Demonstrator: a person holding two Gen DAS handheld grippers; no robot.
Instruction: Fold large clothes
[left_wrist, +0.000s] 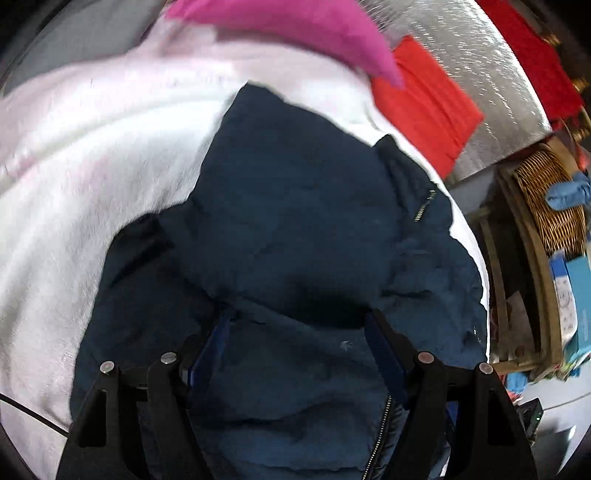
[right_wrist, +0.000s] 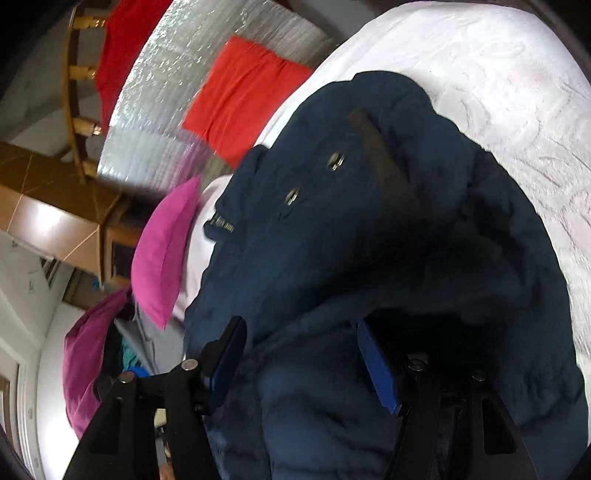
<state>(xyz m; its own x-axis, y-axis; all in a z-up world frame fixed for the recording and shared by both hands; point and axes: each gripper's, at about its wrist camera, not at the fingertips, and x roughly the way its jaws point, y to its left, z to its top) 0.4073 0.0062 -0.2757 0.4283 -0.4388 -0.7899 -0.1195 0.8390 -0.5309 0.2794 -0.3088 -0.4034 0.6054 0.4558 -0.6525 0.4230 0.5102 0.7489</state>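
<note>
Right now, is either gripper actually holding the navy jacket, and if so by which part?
Neither. The left gripper and right gripper both stand open over the navy jacket, fingers spread with fabric between them but not pinched.

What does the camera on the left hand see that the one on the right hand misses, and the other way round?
Only the left view shows a wicker basket and a light blue box off to the side of the bed.

Only the right view shows two metal snaps on the jacket, a wooden chair and a purple bundle of cloth.

Both show the dark blue jacket on the white bed cover, a pink pillow, a folded red cloth and a silvery mat. Each view also shows its own tongs standing apart over the jacket.
</note>
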